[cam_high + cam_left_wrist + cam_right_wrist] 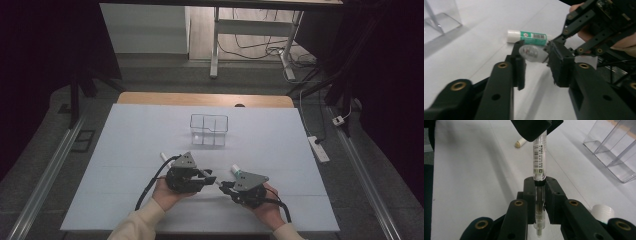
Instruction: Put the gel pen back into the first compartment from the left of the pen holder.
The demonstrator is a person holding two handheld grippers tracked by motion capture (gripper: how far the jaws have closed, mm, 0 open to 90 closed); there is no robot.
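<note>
A clear pen (218, 183) with a barcode label spans the short gap between my two grippers just above the white table. My left gripper (211, 179) is shut on one end of it. In the left gripper view, that rounded clear end (530, 53) sits pinched between the jaws of the left gripper (535, 53). My right gripper (225, 186) is shut on the other end. In the right gripper view the pen's barrel (539, 157) rises from the closed right gripper (539, 185) up into the left gripper's black jaws at the top.
A glue stick (236, 172) with a green label and white cap (602, 212) lies beside the right gripper. A clear divided box (209, 130) stands mid-table. A small white stick (164, 156) lies left of the left gripper.
</note>
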